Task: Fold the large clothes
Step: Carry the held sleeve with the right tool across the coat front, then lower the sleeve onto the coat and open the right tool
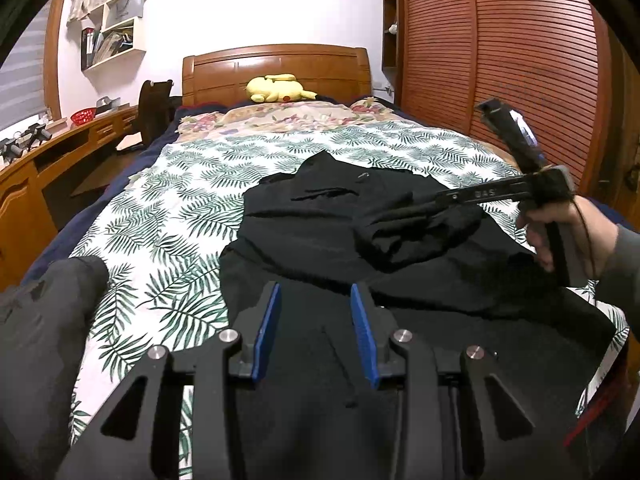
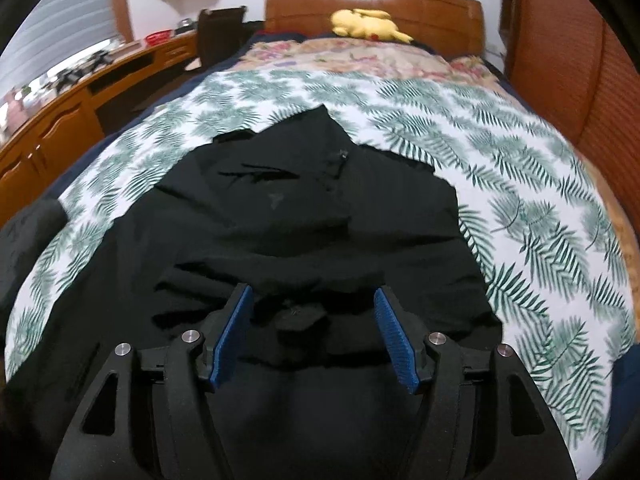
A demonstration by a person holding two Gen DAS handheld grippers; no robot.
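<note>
Bedroom, leaf-print bedspread with black garment spread across the near half, part folded over. Left gripper jaws partly apart above the near hem, blue pads gripping nothing. Right gripper jaws wide over a bunched fold, pads clear of cloth.

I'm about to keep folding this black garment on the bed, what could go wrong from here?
1. The right hand-held gripper is open over a bunched fold of the black garment; closing there may pinch several layers.
2. The garment's near-right part lies close to the edge of the bed and might slide off.
</note>
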